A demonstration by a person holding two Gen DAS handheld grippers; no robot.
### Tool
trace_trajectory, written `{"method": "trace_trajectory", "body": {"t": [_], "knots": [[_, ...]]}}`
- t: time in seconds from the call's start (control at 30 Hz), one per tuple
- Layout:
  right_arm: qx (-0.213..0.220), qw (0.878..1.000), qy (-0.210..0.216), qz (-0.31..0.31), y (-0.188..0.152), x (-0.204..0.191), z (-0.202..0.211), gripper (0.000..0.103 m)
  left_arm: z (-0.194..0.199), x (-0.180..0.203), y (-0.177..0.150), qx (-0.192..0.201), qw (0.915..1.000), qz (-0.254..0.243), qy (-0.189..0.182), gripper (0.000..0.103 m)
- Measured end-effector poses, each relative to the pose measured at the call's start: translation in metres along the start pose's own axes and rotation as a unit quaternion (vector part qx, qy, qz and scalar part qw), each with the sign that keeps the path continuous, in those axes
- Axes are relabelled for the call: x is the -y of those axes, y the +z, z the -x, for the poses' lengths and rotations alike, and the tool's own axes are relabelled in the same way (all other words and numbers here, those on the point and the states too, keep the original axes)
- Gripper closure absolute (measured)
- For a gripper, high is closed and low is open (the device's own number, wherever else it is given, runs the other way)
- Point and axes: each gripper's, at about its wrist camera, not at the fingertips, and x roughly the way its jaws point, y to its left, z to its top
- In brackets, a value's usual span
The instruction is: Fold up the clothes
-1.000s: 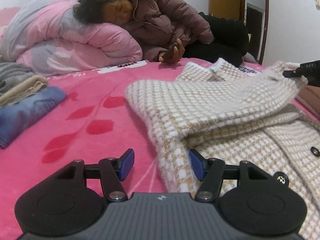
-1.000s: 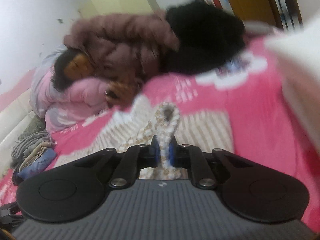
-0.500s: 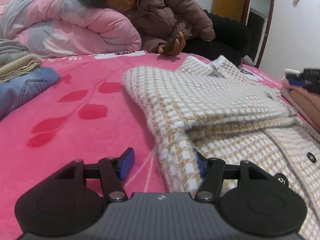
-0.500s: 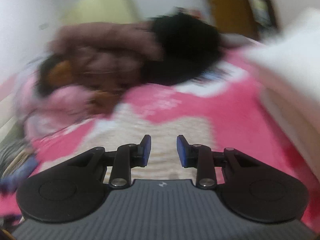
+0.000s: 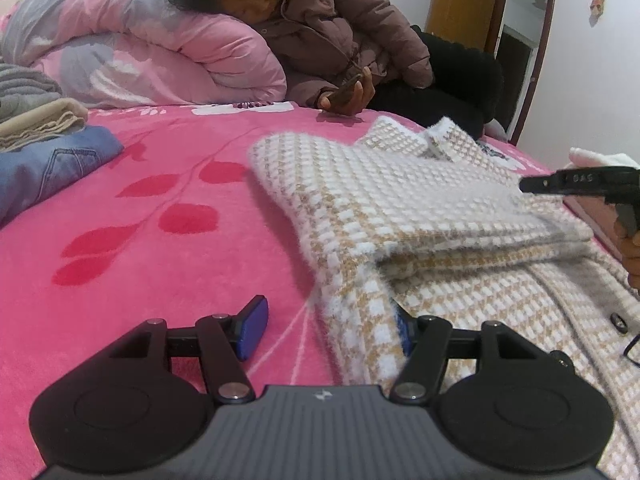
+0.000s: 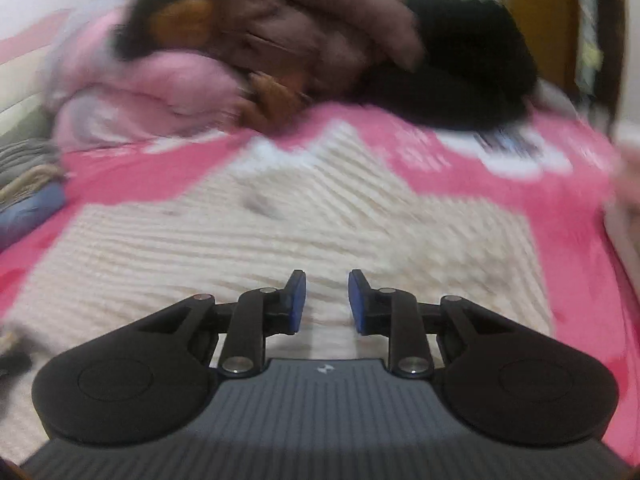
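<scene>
A pink bed fills both views, giving a broad flat place to fold on. A cream and tan checked jacket lies across its middle, one part already folded over the body. The left claw sits low at the jacket's near edge, spread, with a fold of cloth between its pads but not pinched, likely to steady it. The right claw hangs over the jacket with nothing between its jaws, which are closing. Folded clothes wait at the bed's left side.
</scene>
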Motion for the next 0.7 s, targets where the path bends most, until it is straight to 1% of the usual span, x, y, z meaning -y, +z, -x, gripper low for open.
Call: {"method": "trace_trajectory", "body": {"t": [0.07,0.13,0.17,0.2,0.27,0.33,0.37,0.4,0.5,0.53,0.6,0.63,0.67,0.7], "knots": [[0.01,0.999,0.015,0.033,-0.001,-0.021,0.005,0.082,0.001,0.003,0.002,-0.001,0.9999,-0.005,0.009,0.04],[-0.009,0.998,-0.001,0.058,-0.011,-0.03,-0.01,0.082,0.001,0.01,0.005,0.002,0.9994,-0.023,0.024,0.041],[-0.017,0.998,-0.014,0.055,-0.022,-0.027,-0.021,0.082,0.002,0.013,0.007,0.009,0.9989,-0.033,0.031,0.041],[-0.02,0.999,-0.018,0.044,-0.029,-0.022,-0.028,0.082,0.004,0.015,0.008,0.016,0.9982,-0.044,0.038,0.042],[-0.007,1.0,-0.003,-0.014,-0.03,-0.002,-0.023,0.082,0.007,0.013,0.009,0.03,0.997,-0.049,0.051,0.043],[-0.002,0.999,-0.017,-0.049,-0.029,0.01,-0.021,0.085,0.001,0.002,0.006,0.01,0.9984,-0.025,0.049,0.043],[0.001,0.998,-0.014,-0.056,-0.031,0.014,-0.02,0.086,-0.002,-0.004,0.004,-0.002,0.9988,-0.011,0.048,0.043],[0.003,0.998,-0.012,-0.061,-0.033,0.015,-0.019,0.087,-0.001,-0.009,0.004,-0.005,0.9992,0.001,0.041,0.043],[0.005,0.998,-0.015,-0.06,-0.035,0.012,-0.019,0.087,0.003,-0.01,0.006,-0.011,0.9995,-0.002,0.031,0.041],[0.005,0.998,-0.015,-0.06,-0.036,0.012,-0.019,0.087,0.007,-0.014,0.007,-0.013,0.9998,0.003,0.015,0.041],[0.007,0.998,-0.009,-0.068,-0.037,0.015,-0.018,0.087,0.017,-0.031,0.01,-0.019,0.998,0.044,-0.04,0.04],[0.01,0.997,-0.003,-0.075,-0.038,0.016,-0.019,0.087,0.016,-0.043,0.013,-0.022,0.9944,0.082,-0.064,0.04],[0.012,0.996,0.004,-0.083,-0.04,0.019,-0.017,0.087,0.015,-0.056,0.017,-0.025,0.9884,0.123,-0.086,0.038],[0.015,0.996,0.011,-0.092,-0.041,0.022,-0.015,0.087,0.014,-0.068,0.021,-0.027,0.9802,0.163,-0.109,0.037]]}}
